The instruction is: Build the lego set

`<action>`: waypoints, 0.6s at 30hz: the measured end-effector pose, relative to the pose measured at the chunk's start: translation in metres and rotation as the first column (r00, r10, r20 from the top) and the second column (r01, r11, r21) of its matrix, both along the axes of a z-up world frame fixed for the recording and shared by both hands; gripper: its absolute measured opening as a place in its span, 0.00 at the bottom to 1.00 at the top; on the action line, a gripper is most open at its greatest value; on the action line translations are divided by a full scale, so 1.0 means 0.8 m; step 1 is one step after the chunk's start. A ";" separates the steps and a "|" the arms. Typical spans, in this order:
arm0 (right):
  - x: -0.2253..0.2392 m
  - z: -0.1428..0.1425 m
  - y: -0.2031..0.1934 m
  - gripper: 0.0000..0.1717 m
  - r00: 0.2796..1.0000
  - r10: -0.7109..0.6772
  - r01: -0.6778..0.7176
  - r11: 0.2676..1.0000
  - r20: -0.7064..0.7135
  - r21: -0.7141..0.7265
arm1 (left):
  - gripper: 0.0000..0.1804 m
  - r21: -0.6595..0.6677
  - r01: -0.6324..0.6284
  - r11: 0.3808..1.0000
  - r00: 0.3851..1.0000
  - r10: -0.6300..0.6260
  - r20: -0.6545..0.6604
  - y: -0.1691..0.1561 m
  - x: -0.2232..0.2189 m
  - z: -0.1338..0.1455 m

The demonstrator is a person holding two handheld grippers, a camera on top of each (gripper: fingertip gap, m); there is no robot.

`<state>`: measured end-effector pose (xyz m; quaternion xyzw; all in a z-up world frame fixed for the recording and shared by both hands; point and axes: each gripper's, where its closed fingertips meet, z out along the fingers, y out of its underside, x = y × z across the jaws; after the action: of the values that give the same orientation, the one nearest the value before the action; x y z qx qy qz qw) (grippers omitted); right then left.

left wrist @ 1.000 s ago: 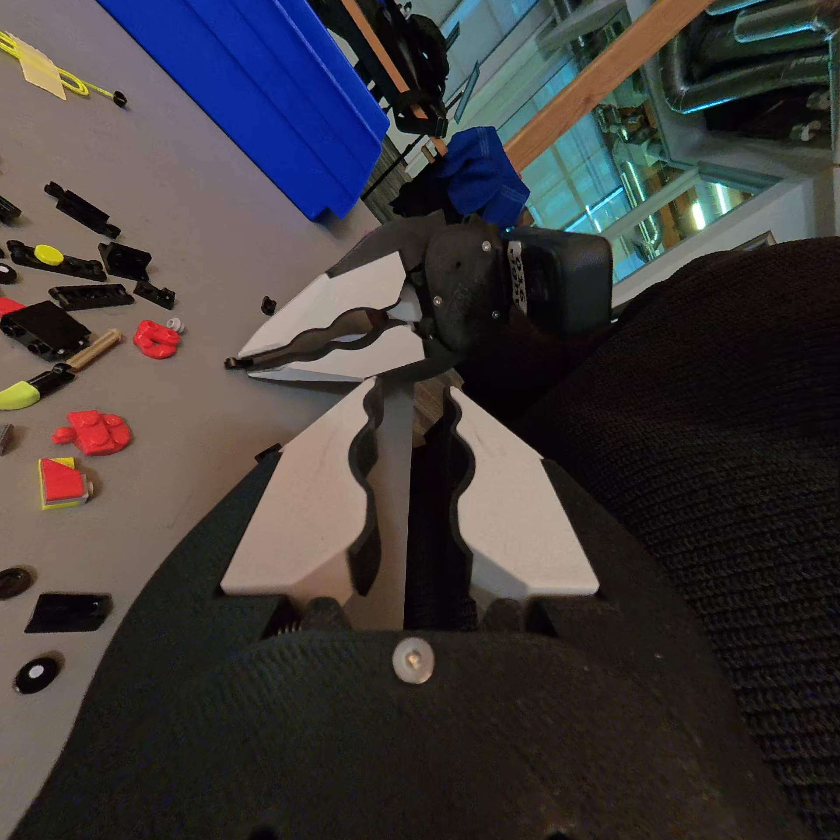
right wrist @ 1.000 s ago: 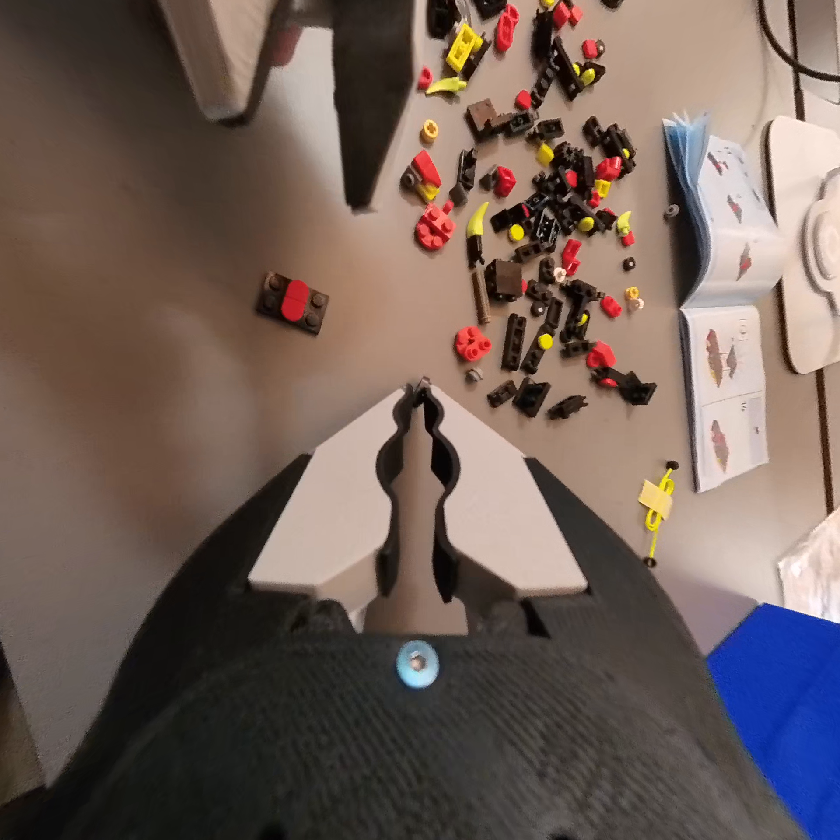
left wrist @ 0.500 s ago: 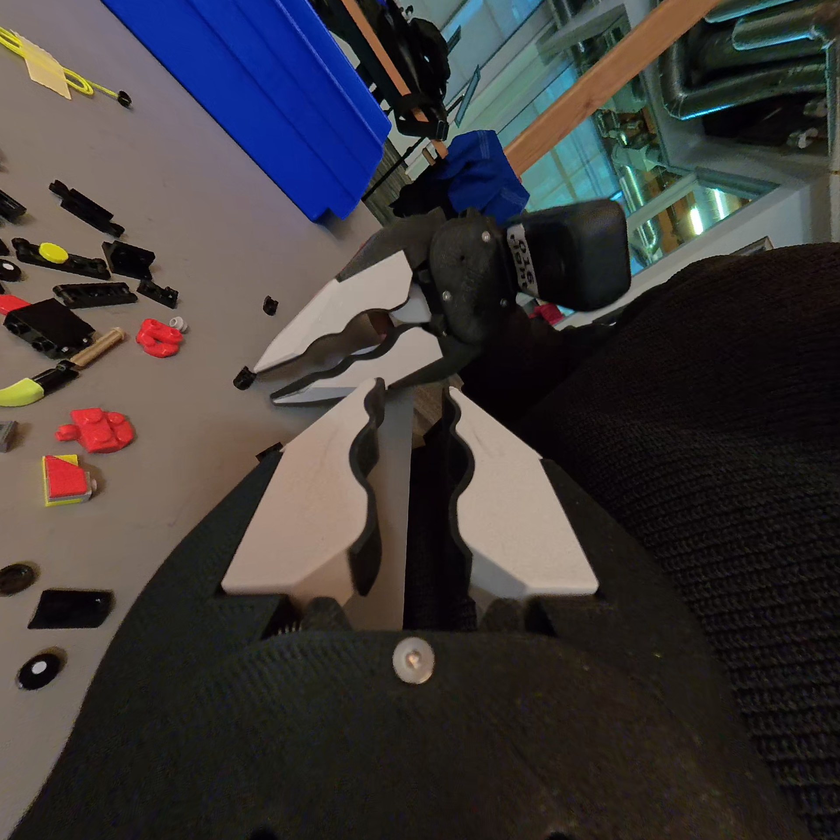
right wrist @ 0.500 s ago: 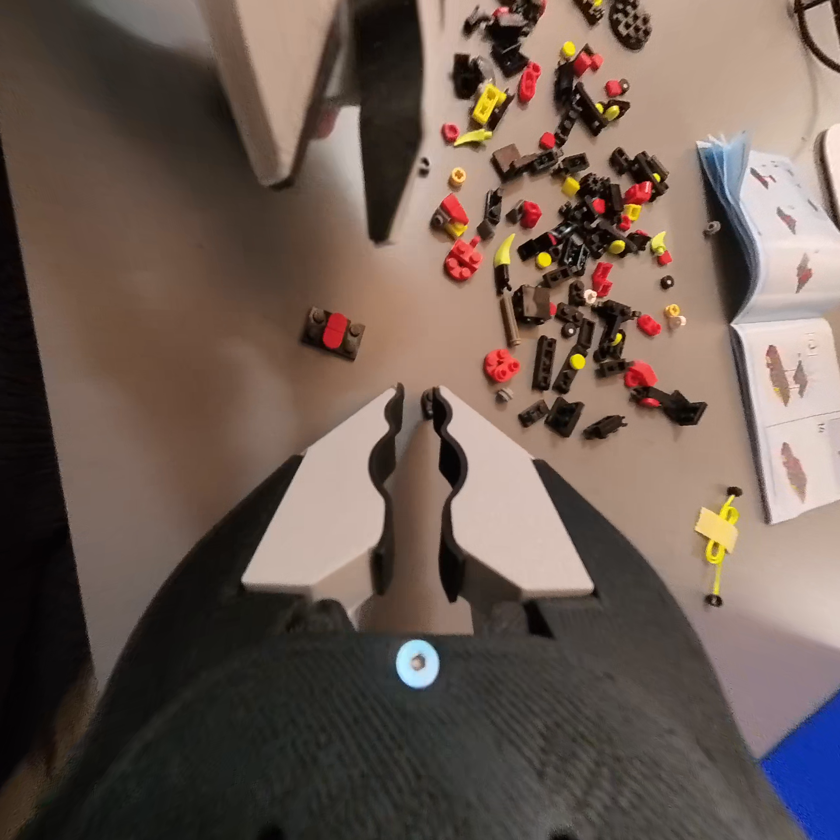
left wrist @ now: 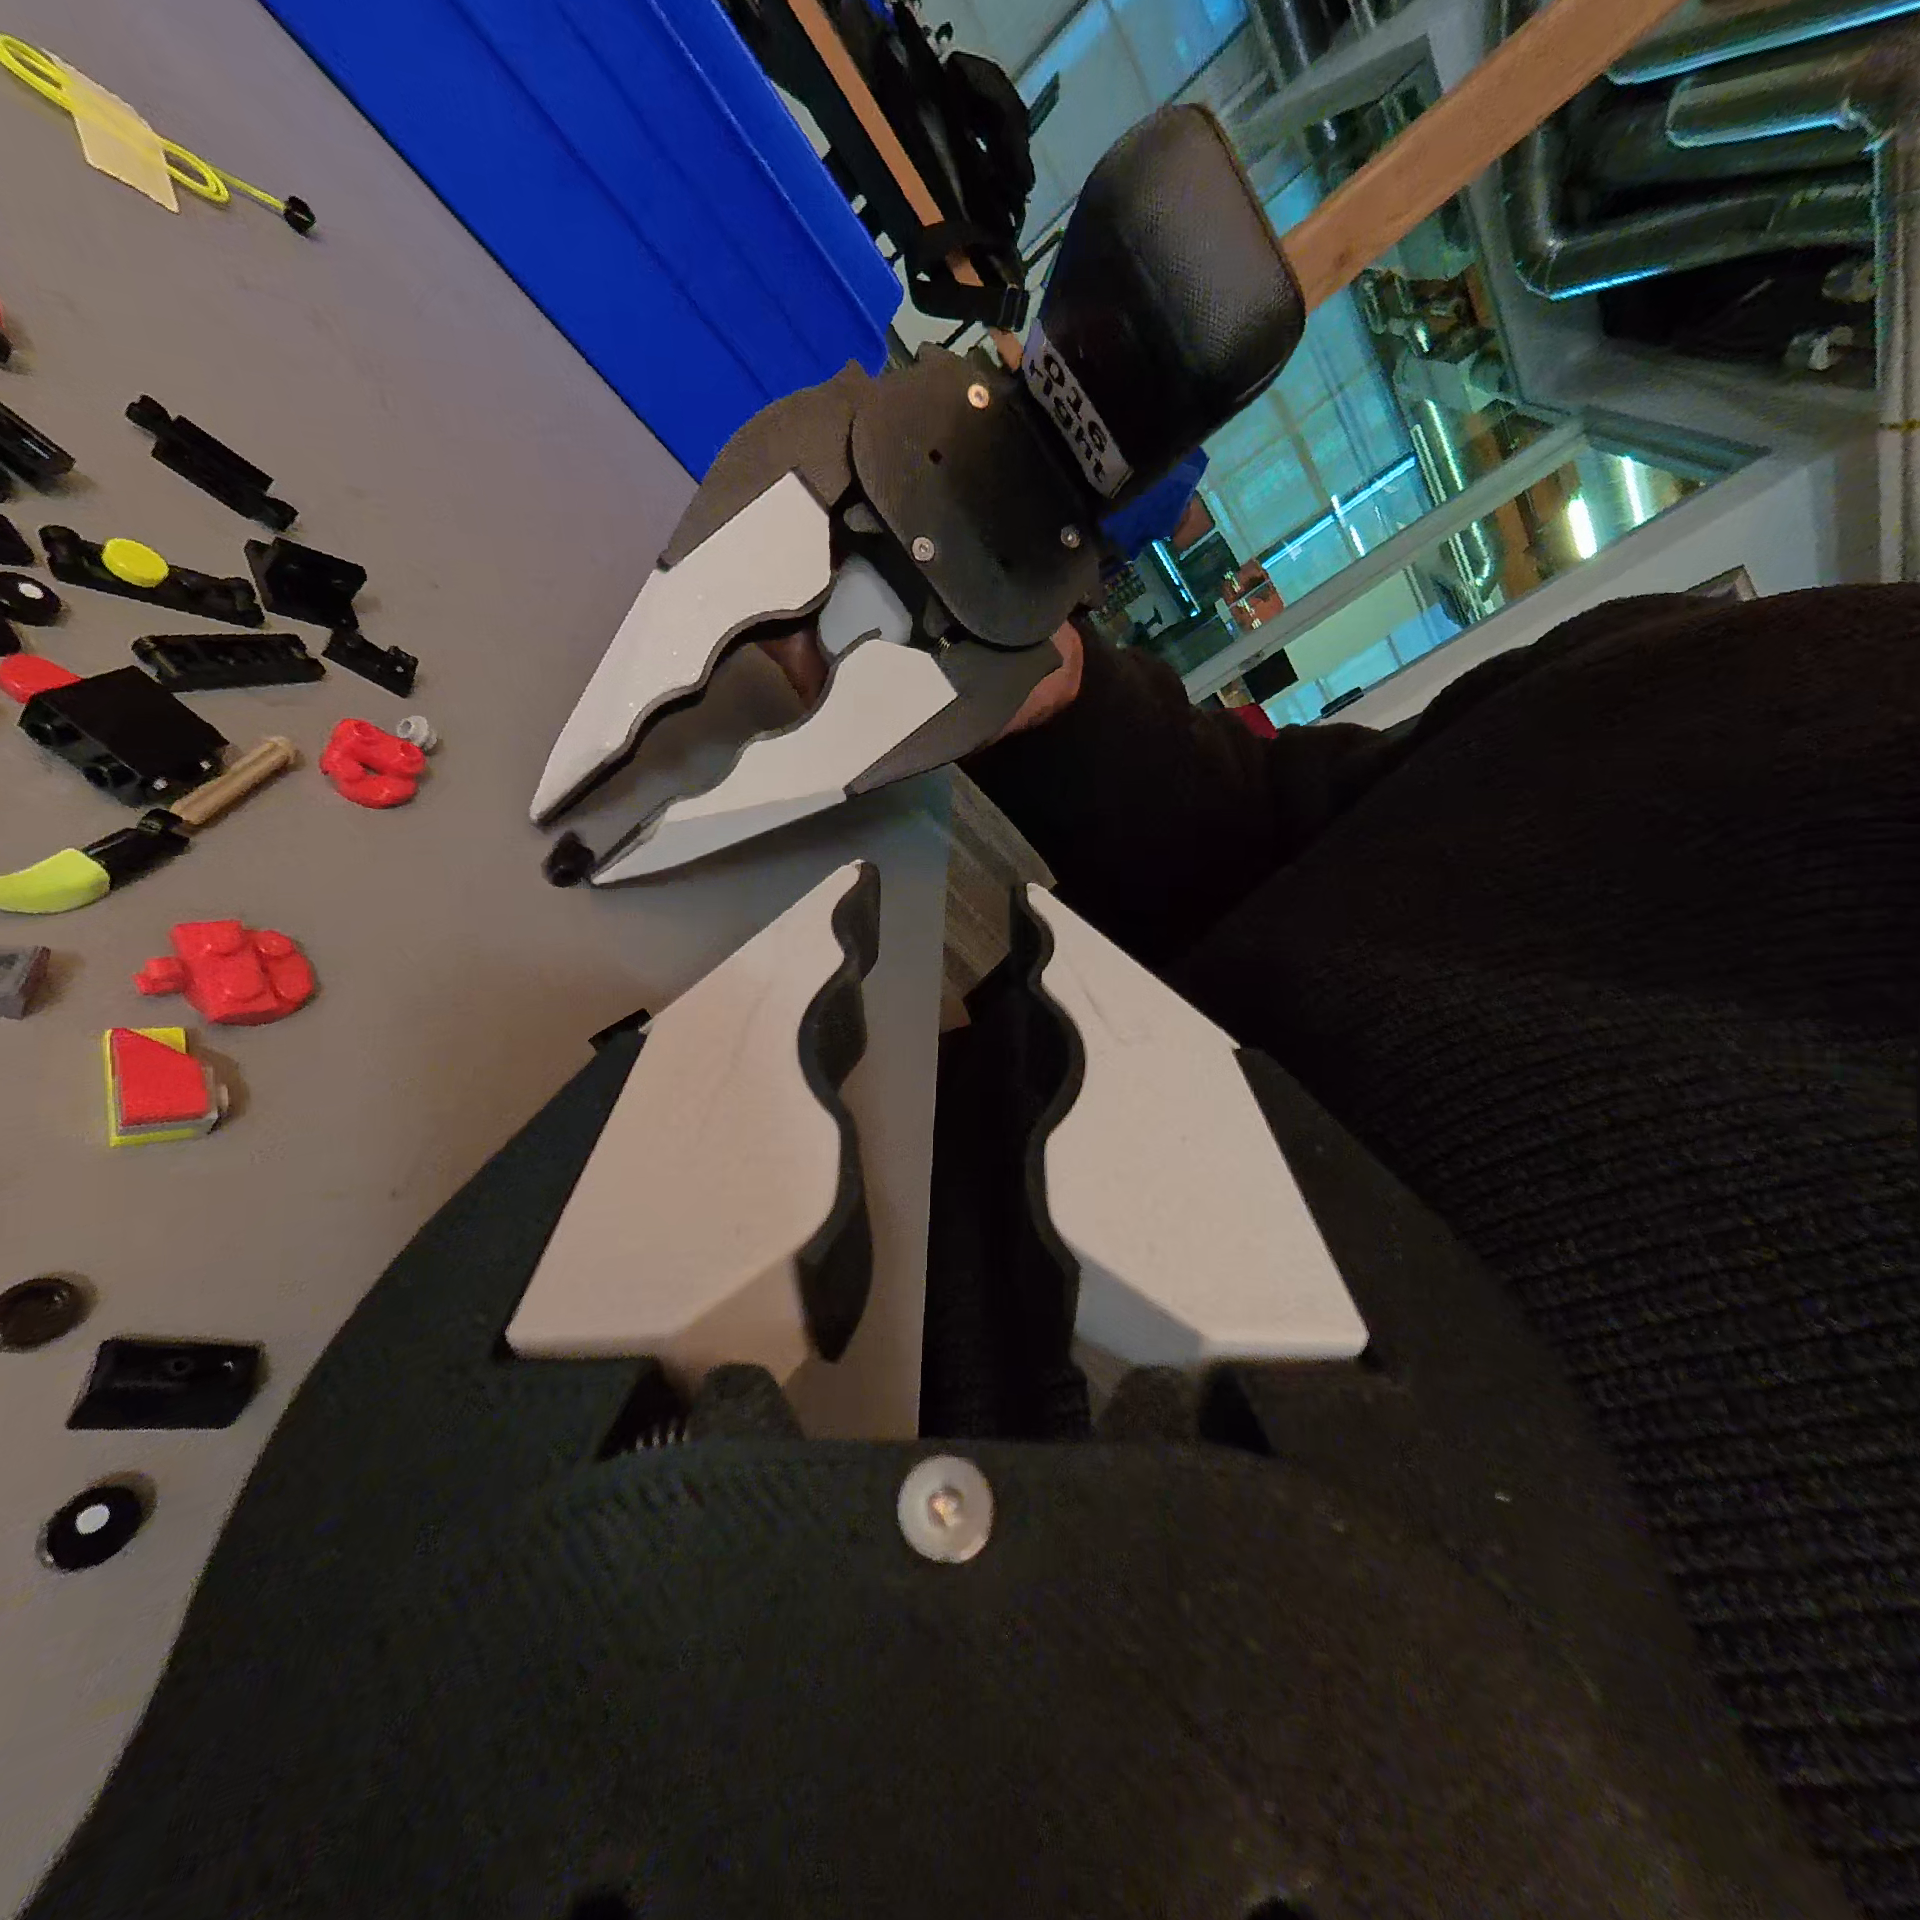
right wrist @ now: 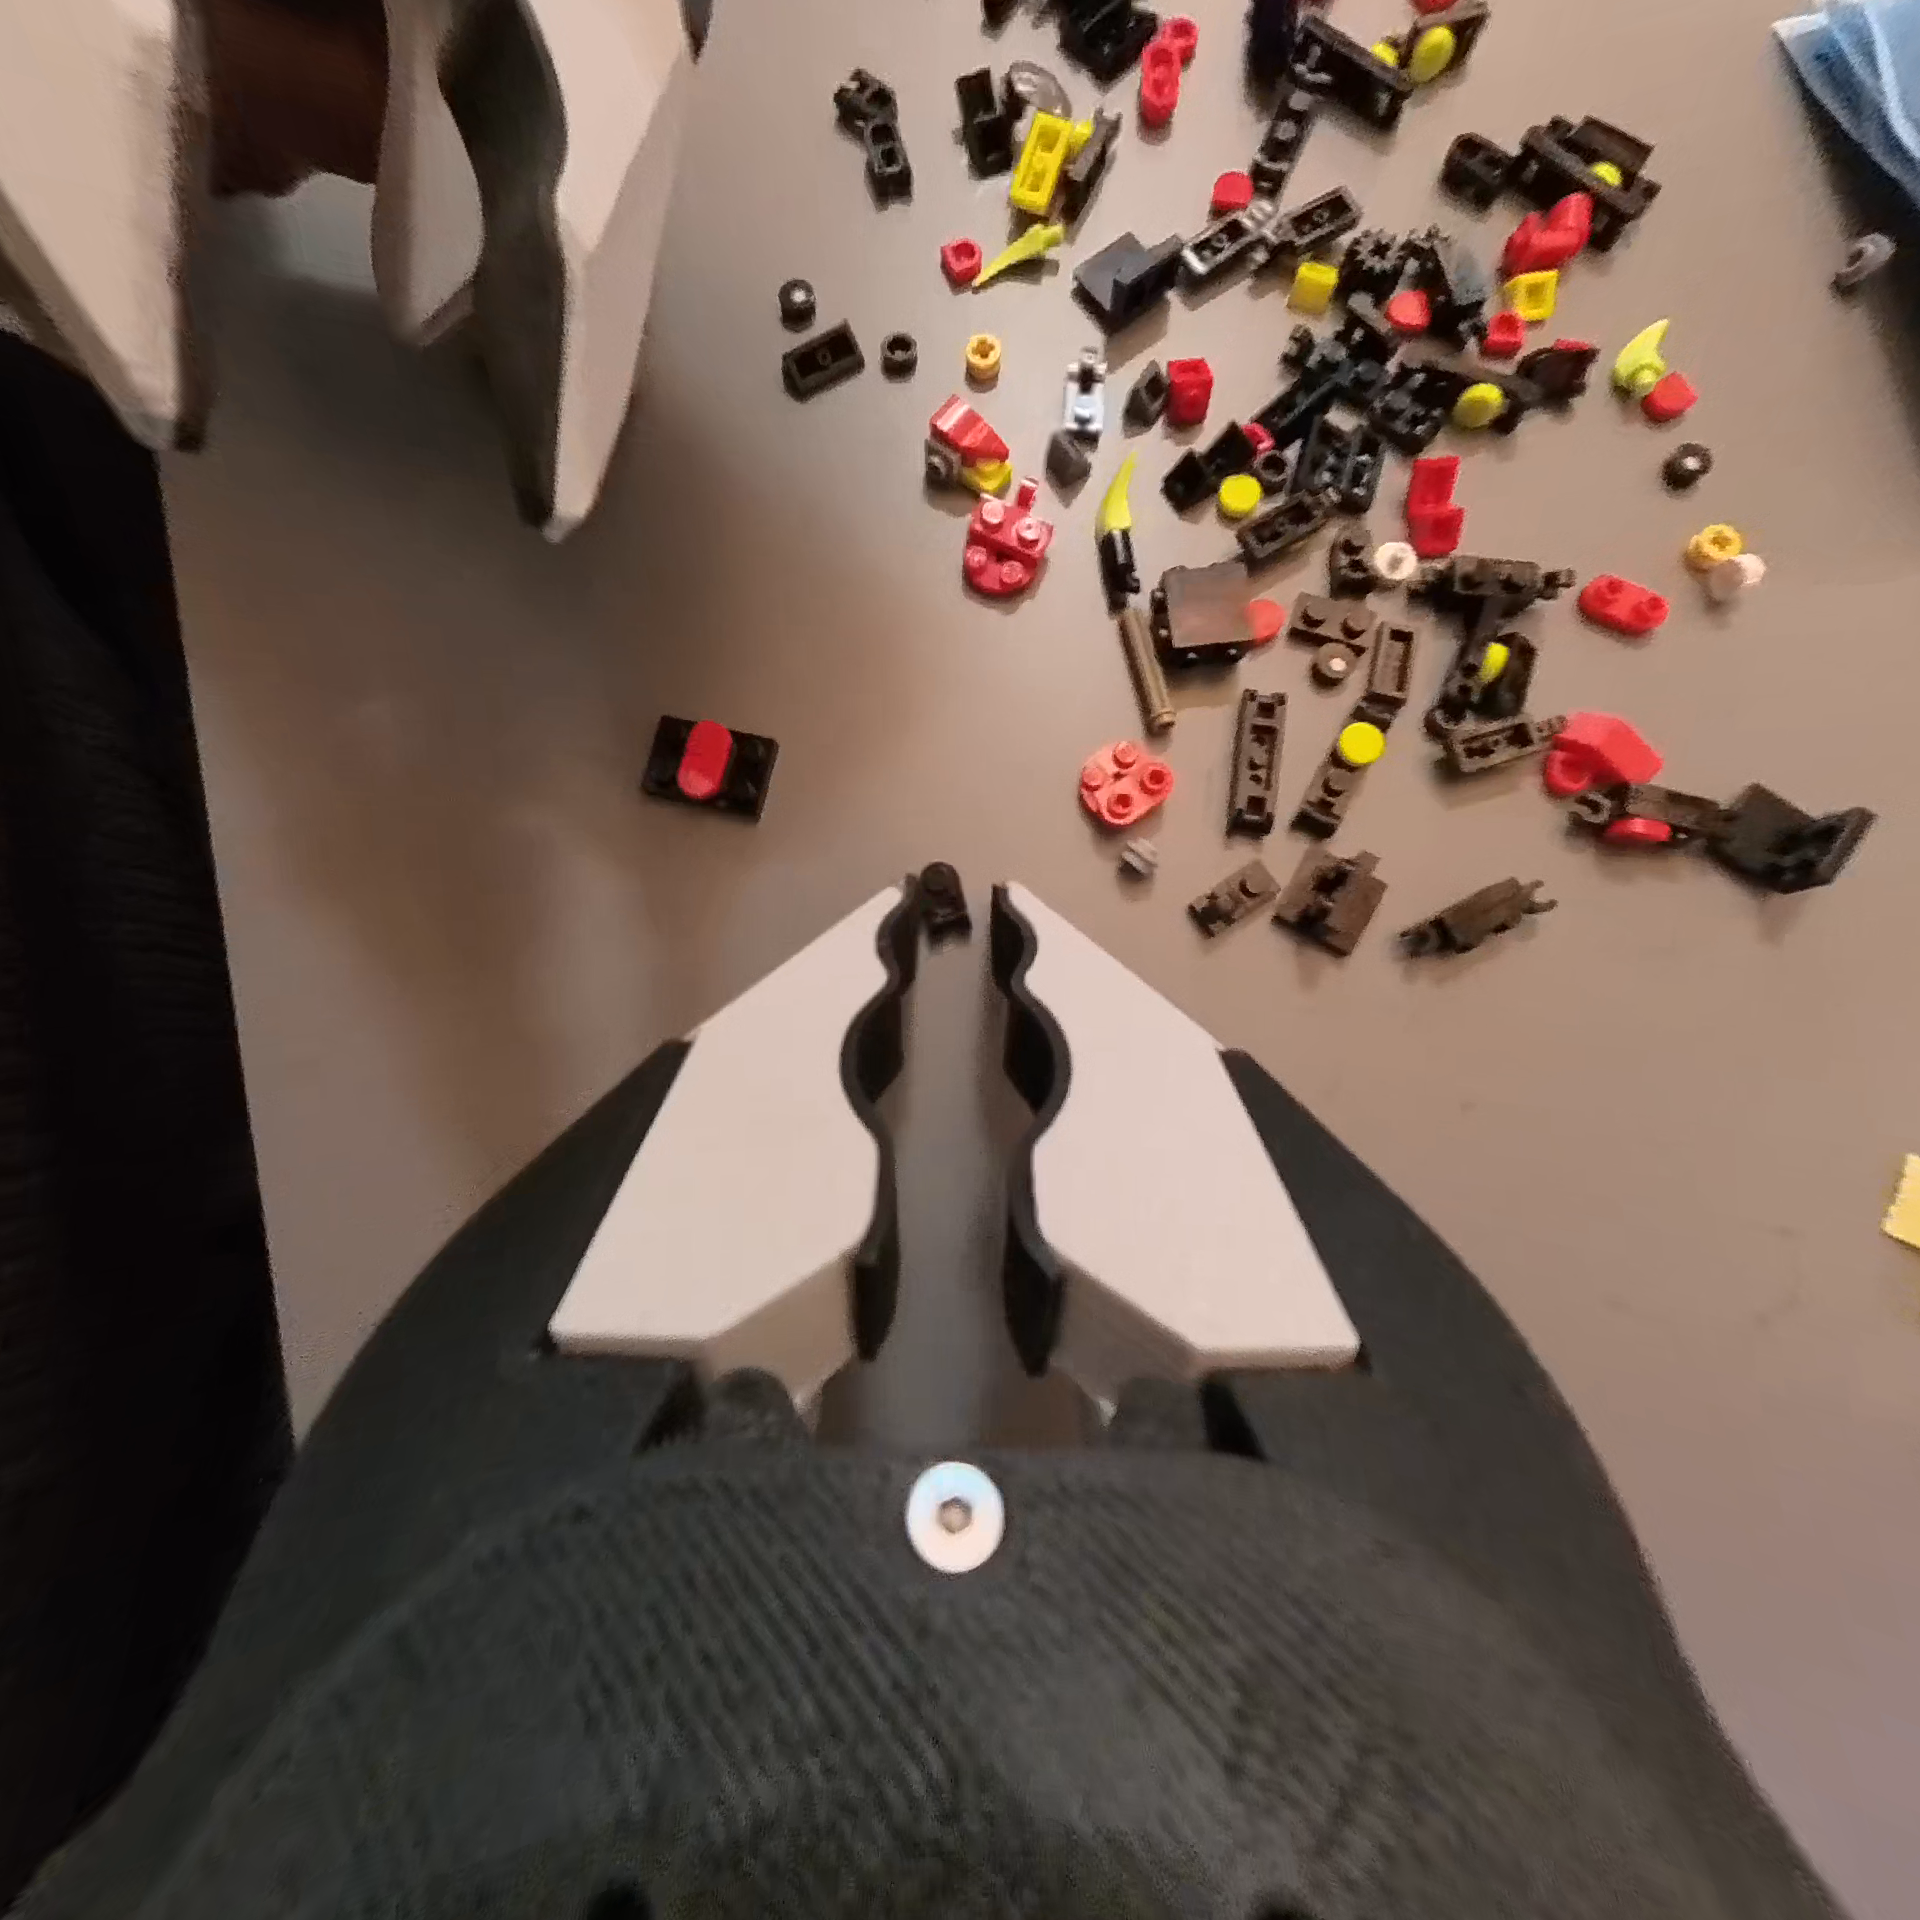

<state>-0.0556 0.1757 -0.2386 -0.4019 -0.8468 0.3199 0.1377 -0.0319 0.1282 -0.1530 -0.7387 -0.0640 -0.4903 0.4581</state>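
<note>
A small black piece (right wrist: 940,896) lies on the grey table (right wrist: 499,935), right at the tips of the right tongs (right wrist: 948,891). The tongs stand apart. In the right wrist view the piece sits against the inner face of one finger (right wrist: 891,914), and a strip of bare table shows between it and the other. The left wrist view agrees: the piece (left wrist: 566,860) rests on the table at the tip of the lower finger, and the upper finger is clear of it. So the piece is bracketed but not clamped, and it is not lifted.

Just beyond it, off to one side, is a black plate with a red oval tile on top (right wrist: 710,769). To the other side lie a red rounded plate (right wrist: 1125,781) and a tiny grey stud (right wrist: 1140,857). Farther out is the loose scatter of black, red and yellow pieces (right wrist: 1351,416).

The left tongs (left wrist: 943,881) are also apart and hold nothing. They point across the table's near edge towards the right tongs, well away from the scatter. A dark knitted sleeve (left wrist: 1558,1039) fills the view beside them, and a blue bin (left wrist: 582,156) stands at the far side of the table.
</note>
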 end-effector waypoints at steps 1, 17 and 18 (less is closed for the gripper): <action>0.000 0.000 -0.002 0.06 1.000 0.009 -0.009 1.000 0.000 -0.007 | 0.12 0.000 0.001 1.000 1.000 -0.001 0.000 0.000 0.000 0.000; 0.000 0.002 -0.007 0.05 1.000 0.022 -0.022 0.999 0.000 -0.028 | 0.12 -0.012 0.001 1.000 1.000 -0.001 0.005 -0.001 -0.001 -0.002; -0.001 0.003 -0.006 0.05 1.000 0.019 -0.019 0.999 -0.003 -0.027 | 0.12 -0.013 0.000 1.000 1.000 0.000 0.006 -0.001 -0.002 -0.002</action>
<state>-0.0560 0.1708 -0.2365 -0.3950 -0.8461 0.3333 0.1303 -0.0334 0.1273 -0.1545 -0.7400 -0.0686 -0.4922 0.4533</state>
